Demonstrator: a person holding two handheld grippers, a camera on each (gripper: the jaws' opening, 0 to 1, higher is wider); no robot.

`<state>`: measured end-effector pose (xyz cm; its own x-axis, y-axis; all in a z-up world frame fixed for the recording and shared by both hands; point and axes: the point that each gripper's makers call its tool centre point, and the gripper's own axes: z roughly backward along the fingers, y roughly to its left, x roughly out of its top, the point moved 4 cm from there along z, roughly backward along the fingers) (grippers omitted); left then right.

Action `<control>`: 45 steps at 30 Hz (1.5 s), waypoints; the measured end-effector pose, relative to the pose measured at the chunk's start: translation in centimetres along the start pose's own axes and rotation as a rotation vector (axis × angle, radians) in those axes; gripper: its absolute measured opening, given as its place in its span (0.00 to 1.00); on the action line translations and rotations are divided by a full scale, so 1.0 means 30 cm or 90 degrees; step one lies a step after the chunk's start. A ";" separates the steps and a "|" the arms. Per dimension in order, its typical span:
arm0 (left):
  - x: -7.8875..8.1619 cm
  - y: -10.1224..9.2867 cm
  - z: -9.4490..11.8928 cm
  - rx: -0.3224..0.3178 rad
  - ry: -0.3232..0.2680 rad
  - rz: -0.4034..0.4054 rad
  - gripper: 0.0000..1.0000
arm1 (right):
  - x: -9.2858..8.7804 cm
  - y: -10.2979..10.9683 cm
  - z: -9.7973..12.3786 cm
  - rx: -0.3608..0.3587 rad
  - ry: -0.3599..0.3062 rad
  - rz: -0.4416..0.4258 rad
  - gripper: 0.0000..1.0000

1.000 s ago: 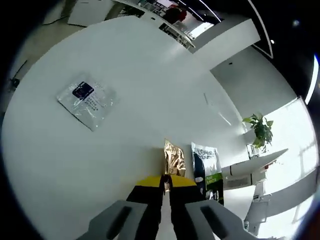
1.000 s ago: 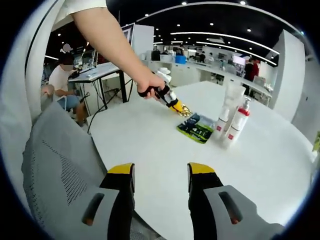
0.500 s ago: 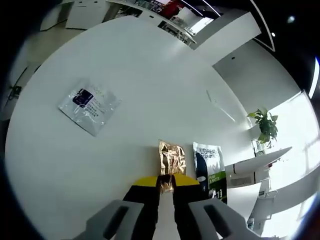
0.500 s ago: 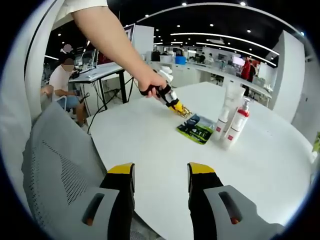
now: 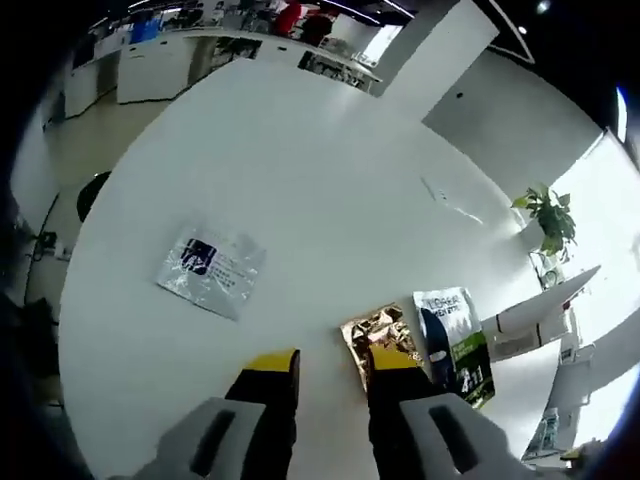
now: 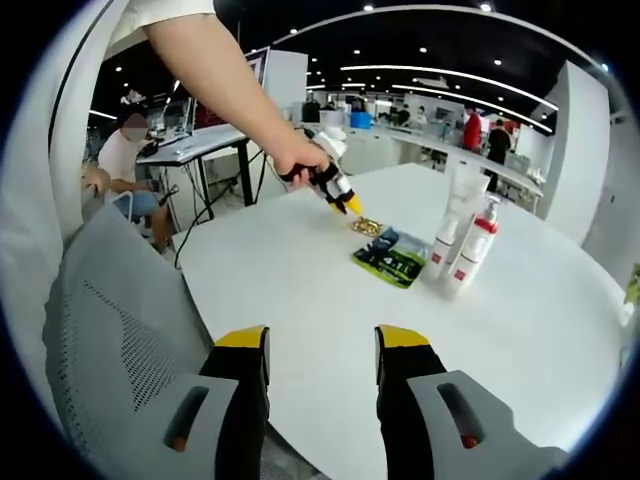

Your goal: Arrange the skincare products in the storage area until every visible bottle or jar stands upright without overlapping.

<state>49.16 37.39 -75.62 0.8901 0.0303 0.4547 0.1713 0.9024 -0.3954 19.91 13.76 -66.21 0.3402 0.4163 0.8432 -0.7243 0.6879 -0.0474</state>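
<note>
Left gripper view: white round table (image 5: 300, 180). Left gripper (image 5: 333, 365) at 6 o'clock, yellow-tipped jaws parted, nothing between them. Gold foil sachet (image 5: 375, 337) lying flat on the table, just beside the right-hand jaw tip, at 5 o'clock from centre. Green-and-white sachet (image 5: 453, 335) flat, just beside the gold one, toward 4 o'clock. Clear plastic sachet (image 5: 211, 272) with a dark label, flat, well apart from the others, at 8 o'clock. Potted plant (image 5: 548, 212) beyond the table edge at 3 o'clock.

Right gripper view: right gripper (image 6: 320, 345) at 6 o'clock, jaws apart and empty, over the near table edge. Grey mesh chair (image 6: 120, 320) at 8 o'clock. The person's hand (image 6: 297, 160) holds the left gripper (image 6: 352, 207) above the gold foil sachet (image 6: 366, 227), tips just over it; contact cannot be told. Green-and-white sachet (image 6: 392, 259) flat beside it. White tube (image 6: 453, 225) and red-and-white pump bottle (image 6: 474, 247) standing upright, side by side, at 2 o'clock.
</note>
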 end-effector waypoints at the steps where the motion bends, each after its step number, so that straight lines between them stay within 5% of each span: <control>1: 0.000 -0.009 -0.007 -0.007 0.002 -0.016 0.22 | 0.000 0.000 0.000 0.000 0.001 0.000 0.40; 23: 0.055 -0.048 -0.079 -0.025 0.011 -0.061 0.21 | -0.017 -0.001 -0.006 0.001 0.019 0.000 0.39; 27: 0.070 -0.037 -0.064 0.010 -0.002 -0.107 0.22 | -0.019 -0.001 -0.006 0.001 0.020 -0.001 0.39; 32: 0.062 -0.023 -0.039 0.014 0.005 -0.051 0.23 | -0.019 0.000 -0.005 0.000 0.020 0.001 0.39; 34: 0.066 -0.018 -0.017 0.030 -0.029 -0.039 0.23 | -0.018 0.000 -0.005 -0.001 0.019 0.002 0.39; 37: 0.046 -0.051 -0.015 -0.018 -0.028 0.006 0.23 | -0.017 0.000 -0.004 -0.001 0.019 0.001 0.39; 45: 0.045 -0.076 -0.050 -0.024 -0.017 0.003 0.23 | -0.018 0.003 -0.005 0.001 0.020 0.004 0.39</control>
<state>50.61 34.72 -75.30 0.8795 0.0471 0.4736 0.1830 0.8852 -0.4277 19.75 13.68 -66.74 0.3541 0.4399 0.8252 -0.7280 0.6836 -0.0520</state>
